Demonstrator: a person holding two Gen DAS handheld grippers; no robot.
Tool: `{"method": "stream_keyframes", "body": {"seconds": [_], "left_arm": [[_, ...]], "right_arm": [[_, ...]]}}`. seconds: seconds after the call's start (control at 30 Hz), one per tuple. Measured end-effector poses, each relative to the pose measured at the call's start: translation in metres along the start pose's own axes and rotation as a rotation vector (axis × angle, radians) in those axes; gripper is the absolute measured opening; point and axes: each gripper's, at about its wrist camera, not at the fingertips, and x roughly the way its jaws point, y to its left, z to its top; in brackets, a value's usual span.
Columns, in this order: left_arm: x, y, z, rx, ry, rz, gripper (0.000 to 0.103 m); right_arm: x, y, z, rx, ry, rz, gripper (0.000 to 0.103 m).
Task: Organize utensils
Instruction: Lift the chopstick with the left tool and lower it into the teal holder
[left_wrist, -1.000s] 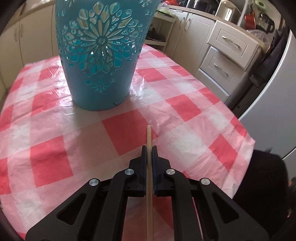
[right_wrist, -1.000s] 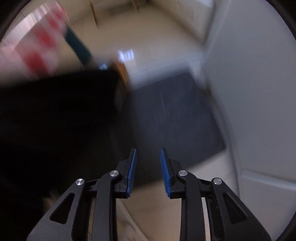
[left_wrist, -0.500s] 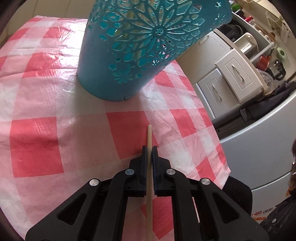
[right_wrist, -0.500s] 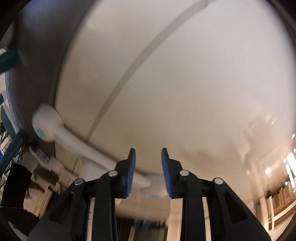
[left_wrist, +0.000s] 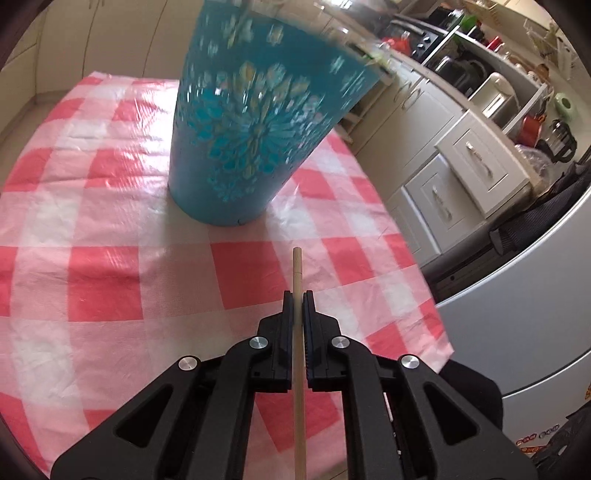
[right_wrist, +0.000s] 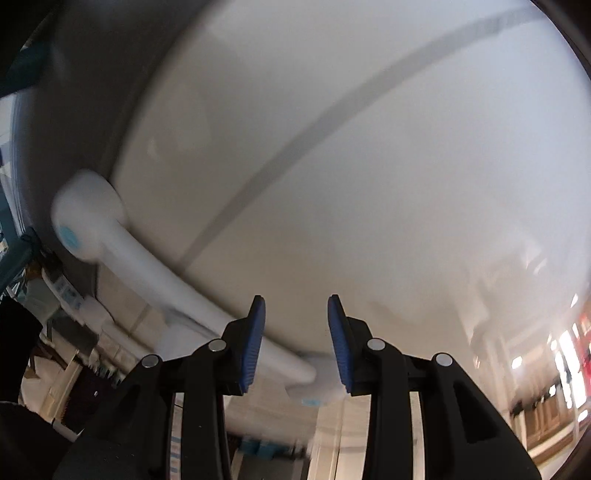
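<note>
Left wrist view: left hand-held gripper (left_wrist: 298, 295) clenched on a thin wooden stick (left_wrist: 297, 280), jaws pressed to both sides of it. Stick running straight along the gripper's line, its blunt tip poking out past the fingertips and hanging over a red square of the checked cloth (left_wrist: 110, 229). Tip well short of the teal holder (left_wrist: 255, 125). Holder upright on the tabletop (left_wrist: 55, 155), wider at the top than at the base, pierced with a flower pattern, somewhat blurred. Holder's rim cut off by the picture's top edge, so contents not visible. Right of the tabletop: white drawers (left_wrist: 476, 173) with metal handles, a cluttered counter above them, a grey appliance front (left_wrist: 517, 314) at the lower right, dark fabric (left_wrist: 476, 395) at the cloth's near corner.

Right wrist view: right hand-held gripper (right_wrist: 295, 306) released, blue pads (right_wrist: 253, 343) apart with nothing between them; jaws just been opening. Pointing at a large, pale, curved surface (right_wrist: 351, 166) filling most of the picture, crossed by a grey seam. A white handle (right_wrist: 147, 266) fixed to that surface, running from the left down behind the left finger, blurred. Teal edge (right_wrist: 22, 70) at the far left. No utensil seen in this view.
</note>
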Motion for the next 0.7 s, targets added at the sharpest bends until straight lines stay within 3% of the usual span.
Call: {"method": "stream_keyframes", "body": {"seconds": [0.1,0.3,0.43,0.7], "left_arm": [[-0.031,-0.005,0.006,-0.005,-0.075,-0.028,0.005],[-0.104,-0.029,0.048,0.016,-0.330,-0.067,0.005],[-0.124,-0.041,0.092,0.034,-0.500,-0.005,0.005],[-0.108,-0.064,0.174,0.089,-0.713,0.153,0.005]], "right_arm": [[-0.035,0.007,0.017,0.003,-0.112,0.000,0.035],[-0.119,0.022,0.042,0.024,-0.322,-0.003,0.035],[-0.167,0.037,0.046,0.020,-0.432,0.002,0.035],[-0.291,0.094,0.028,-0.085,-0.742,-0.027,0.035]]}}
